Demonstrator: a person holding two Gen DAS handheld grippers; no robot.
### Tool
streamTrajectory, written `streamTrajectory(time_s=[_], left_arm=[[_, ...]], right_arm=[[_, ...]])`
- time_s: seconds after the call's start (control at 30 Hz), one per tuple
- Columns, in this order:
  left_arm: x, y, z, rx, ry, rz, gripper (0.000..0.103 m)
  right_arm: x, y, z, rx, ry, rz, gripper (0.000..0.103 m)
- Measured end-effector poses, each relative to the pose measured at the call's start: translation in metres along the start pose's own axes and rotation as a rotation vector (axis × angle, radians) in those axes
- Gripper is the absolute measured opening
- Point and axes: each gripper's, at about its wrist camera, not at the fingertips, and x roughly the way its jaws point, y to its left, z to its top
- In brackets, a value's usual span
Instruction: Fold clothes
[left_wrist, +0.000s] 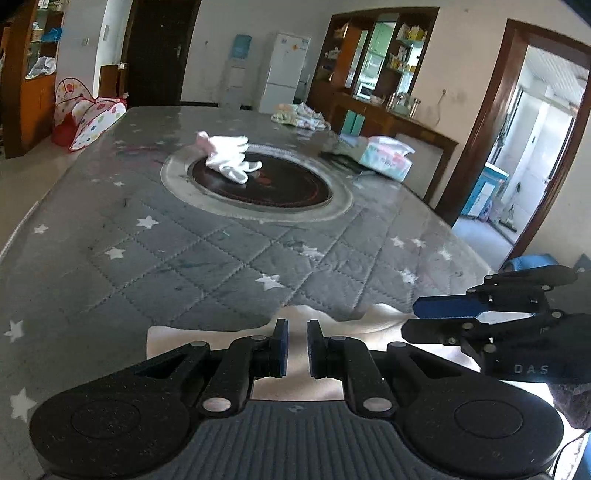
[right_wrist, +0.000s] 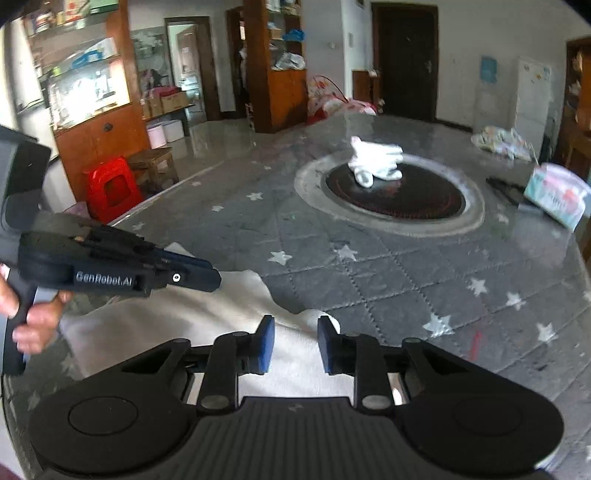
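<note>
On the star-quilted table (right_wrist: 369, 280), a cream garment (right_wrist: 207, 325) lies flat at the near edge. The left gripper (left_wrist: 297, 347) hovers over its left part, jaws slightly apart, empty. The right gripper (right_wrist: 295, 343) hangs above its right edge, jaws wider, empty.

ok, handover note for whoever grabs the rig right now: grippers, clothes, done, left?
Left gripper: open, over the near edge of the cream garment, gripping nothing.
Right gripper: open, over the same garment, empty.
The garment lies rumpled at the table's near edge; no fold visible.
White clothing sits bunched on the centre hotplate; another pile at the far edge.
Left: fold all of it.
</note>
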Motion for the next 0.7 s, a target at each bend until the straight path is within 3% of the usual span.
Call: streamTrajectory(time_s=[0.47, 0.7], left_arm=[[0.005, -0.013, -0.005, 0.075, -0.013, -0.017, 0.015], [0.003, -0.003, -0.002, 0.018, -0.024, -0.044, 0.017]], right_arm=[[0.017, 0.012, 0.002, -0.031, 0.009, -0.010, 0.021], [0.015, 0.015, 0.005, -0.045, 0.011, -0.020, 0.022]])
